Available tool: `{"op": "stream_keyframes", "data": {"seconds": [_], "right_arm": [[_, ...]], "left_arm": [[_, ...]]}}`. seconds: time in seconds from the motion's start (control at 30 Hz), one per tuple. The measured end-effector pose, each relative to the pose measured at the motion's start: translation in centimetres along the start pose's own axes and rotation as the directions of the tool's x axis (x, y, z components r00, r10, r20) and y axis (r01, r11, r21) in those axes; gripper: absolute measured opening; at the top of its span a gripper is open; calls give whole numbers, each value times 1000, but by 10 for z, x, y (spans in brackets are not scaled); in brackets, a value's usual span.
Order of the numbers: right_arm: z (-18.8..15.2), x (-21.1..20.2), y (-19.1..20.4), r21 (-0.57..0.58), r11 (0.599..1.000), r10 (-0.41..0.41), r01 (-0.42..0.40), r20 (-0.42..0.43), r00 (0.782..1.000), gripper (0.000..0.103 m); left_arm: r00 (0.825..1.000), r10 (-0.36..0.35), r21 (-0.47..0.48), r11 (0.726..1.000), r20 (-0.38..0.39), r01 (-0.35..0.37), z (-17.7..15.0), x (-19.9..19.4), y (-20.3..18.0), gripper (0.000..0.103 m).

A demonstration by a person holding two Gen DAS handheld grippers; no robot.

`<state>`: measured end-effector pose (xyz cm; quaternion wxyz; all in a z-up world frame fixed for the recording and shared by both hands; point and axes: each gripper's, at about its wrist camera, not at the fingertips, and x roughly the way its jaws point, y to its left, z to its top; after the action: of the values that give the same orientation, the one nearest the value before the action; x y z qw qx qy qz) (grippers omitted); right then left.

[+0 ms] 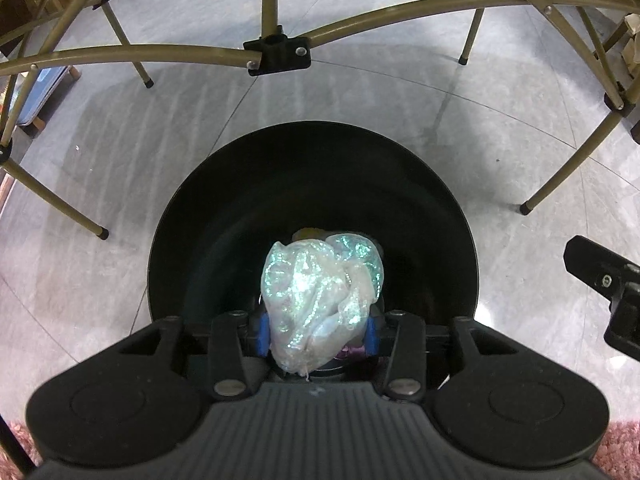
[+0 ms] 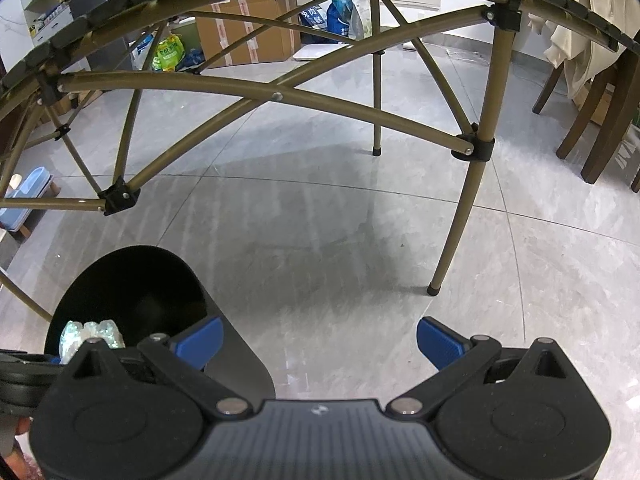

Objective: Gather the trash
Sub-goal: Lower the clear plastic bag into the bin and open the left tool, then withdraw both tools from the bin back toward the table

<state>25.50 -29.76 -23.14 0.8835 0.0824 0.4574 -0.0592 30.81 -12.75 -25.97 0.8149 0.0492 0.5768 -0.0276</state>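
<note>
A crumpled, iridescent clear plastic wrapper [image 1: 320,296] sits between the blue pads [image 1: 262,332] of my left gripper [image 1: 317,332], which is shut on it. It hangs over the mouth of a round black bin [image 1: 280,184] on the grey tile floor. Something yellowish [image 1: 308,235] peeks out behind the wrapper; I cannot tell what it is. The right wrist view shows the same bin [image 2: 132,280] and wrapper [image 2: 92,334] at lower left. My right gripper [image 2: 318,340] is open over bare floor beside the bin, nothing between its fingers; its tip [image 1: 612,292] shows at the left wrist view's right edge.
A folding table's olive metal frame [image 2: 276,96] arches overhead, with legs [image 2: 452,236] standing on the tiles around the bin. A wooden chair [image 2: 600,120] draped with cream cloth is at right. Boxes and bags [image 2: 248,32] line the far wall. Pink rug [image 1: 620,448] lies nearest me.
</note>
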Motion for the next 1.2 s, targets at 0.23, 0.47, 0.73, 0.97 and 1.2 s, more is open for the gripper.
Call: {"op": "stream_keyframes", "data": {"seconds": [0.23, 0.47, 0.73, 0.97, 1.2], "right_arm": [[1, 1, 2, 0, 1000, -10, 10, -2, 1000, 103], [1, 2, 1, 7, 1000, -10, 10, -5, 1000, 103], [1, 1, 1, 8, 1000, -7, 7, 0, 1000, 103], [1, -2, 0, 8, 1000, -8, 7, 6, 1000, 103], [3, -8, 0, 8, 1000, -3, 3, 40, 999, 103]], "left_arm": [[999, 8, -24, 1000, 44, -7, 0, -7, 2, 103], [999, 17, -34, 999, 40, -16, 2, -7, 4, 103], [997, 10, -20, 1000, 74, -8, 1, -15, 3, 103], [993, -1, -11, 1000, 122, 3, 2, -25, 2, 103], [981, -10, -6, 1000, 193, 12, 4, -40, 4, 103]]}}
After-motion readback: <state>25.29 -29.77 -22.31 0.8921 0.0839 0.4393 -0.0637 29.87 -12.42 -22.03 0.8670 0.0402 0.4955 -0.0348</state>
